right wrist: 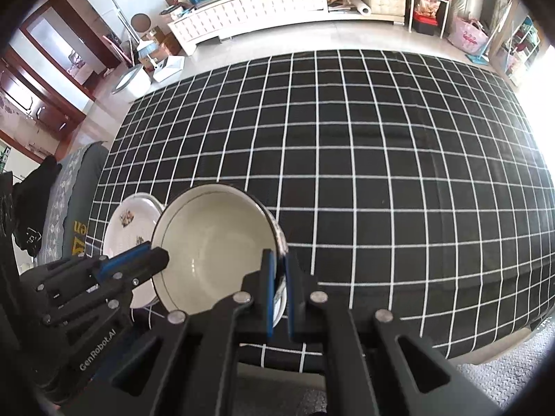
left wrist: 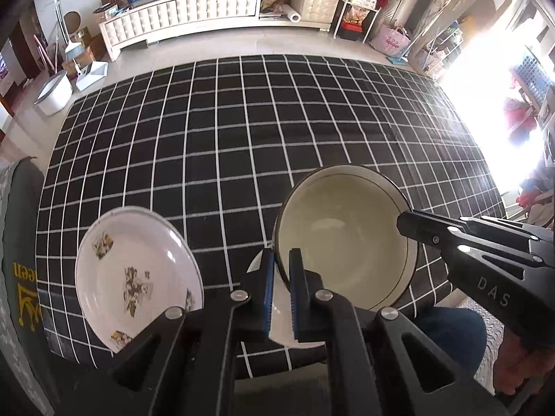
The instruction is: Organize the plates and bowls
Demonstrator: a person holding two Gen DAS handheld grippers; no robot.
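Note:
A cream bowl (left wrist: 347, 239) with a thin dark rim hangs tilted over the near part of the black checked tablecloth (left wrist: 242, 138). My left gripper (left wrist: 281, 260) is shut on its near rim, blue pads on either side of the wall. My right gripper (left wrist: 404, 223) pinches the rim on the opposite side. In the right wrist view the same bowl (right wrist: 215, 246) is clamped by my right gripper (right wrist: 277, 260), and my left gripper (right wrist: 161, 258) bites its left rim. A white plate with flower prints (left wrist: 138, 277) lies on the cloth to the left, partly hidden behind the bowl (right wrist: 131, 222).
The table's front edge runs just below the bowl. A grey cushion with yellow print (left wrist: 24, 277) sits left of the table. A person's leg in blue jeans (left wrist: 451, 329) is at the lower right. A long white cabinet (left wrist: 208, 10) stands across the floor.

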